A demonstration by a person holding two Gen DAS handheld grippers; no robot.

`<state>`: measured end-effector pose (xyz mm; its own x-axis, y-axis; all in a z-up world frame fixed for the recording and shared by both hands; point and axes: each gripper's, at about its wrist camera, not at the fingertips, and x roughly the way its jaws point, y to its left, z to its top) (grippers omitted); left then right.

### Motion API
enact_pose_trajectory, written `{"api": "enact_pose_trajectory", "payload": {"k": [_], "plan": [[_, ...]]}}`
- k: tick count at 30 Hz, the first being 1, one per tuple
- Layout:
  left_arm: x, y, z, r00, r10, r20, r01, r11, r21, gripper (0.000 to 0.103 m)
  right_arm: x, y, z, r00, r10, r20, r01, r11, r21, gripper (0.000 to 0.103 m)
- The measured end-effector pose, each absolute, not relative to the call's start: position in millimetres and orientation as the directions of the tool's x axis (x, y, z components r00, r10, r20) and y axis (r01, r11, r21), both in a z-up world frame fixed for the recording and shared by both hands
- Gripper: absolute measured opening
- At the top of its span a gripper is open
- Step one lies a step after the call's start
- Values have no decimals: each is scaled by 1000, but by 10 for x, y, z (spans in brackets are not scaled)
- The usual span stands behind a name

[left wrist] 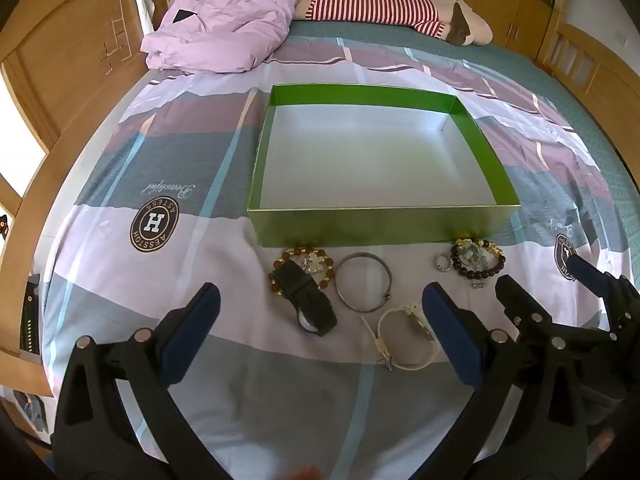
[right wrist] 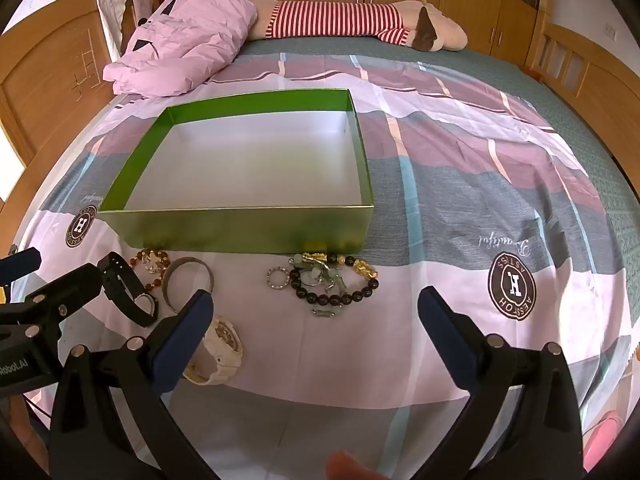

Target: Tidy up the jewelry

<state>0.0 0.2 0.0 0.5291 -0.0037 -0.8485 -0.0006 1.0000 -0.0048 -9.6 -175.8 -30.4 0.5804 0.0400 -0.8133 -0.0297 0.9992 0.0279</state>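
An empty green box (left wrist: pixel 380 226) (right wrist: pixel 248 226) with a white floor sits on the bed. Jewelry lies in a row before its near wall: a black watch (left wrist: pixel 310 302) (right wrist: pixel 128 292) over an amber bead bracelet (left wrist: pixel 320 258) (right wrist: pixel 150 258), a metal bangle (left wrist: pixel 363 287) (right wrist: pixel 188 266), a cream watch (left wrist: pixel 404 338) (right wrist: pixel 218 350), and a dark bead bracelet (left wrist: pixel 478 258) (right wrist: pixel 336 286) with gold charms and a small ring (right wrist: pixel 277 278). My left gripper (left wrist: pixel 320 308) hovers open over the watches. My right gripper (right wrist: pixel 314 310) hovers open before the dark bracelet and shows at the right edge of the left wrist view (left wrist: pixel 540 284).
The bed carries a plaid cover (right wrist: pixel 460 184) with round logos. A crumpled pink quilt (left wrist: pixel 224 20) and a striped plush toy (left wrist: pixel 392 10) lie at the far end. Wooden bed boards (left wrist: pixel 68 76) and cupboards (right wrist: pixel 480 4) surround the bed.
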Motion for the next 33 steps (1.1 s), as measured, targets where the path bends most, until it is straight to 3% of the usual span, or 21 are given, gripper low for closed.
{"api": "enact_pose_trajectory", "payload": {"k": [33], "plan": [[6,41,-70,520,-2,-854,0,1000,-3,101,-92,-1763,-320,577,38,-816,-29,999,26,102]]}}
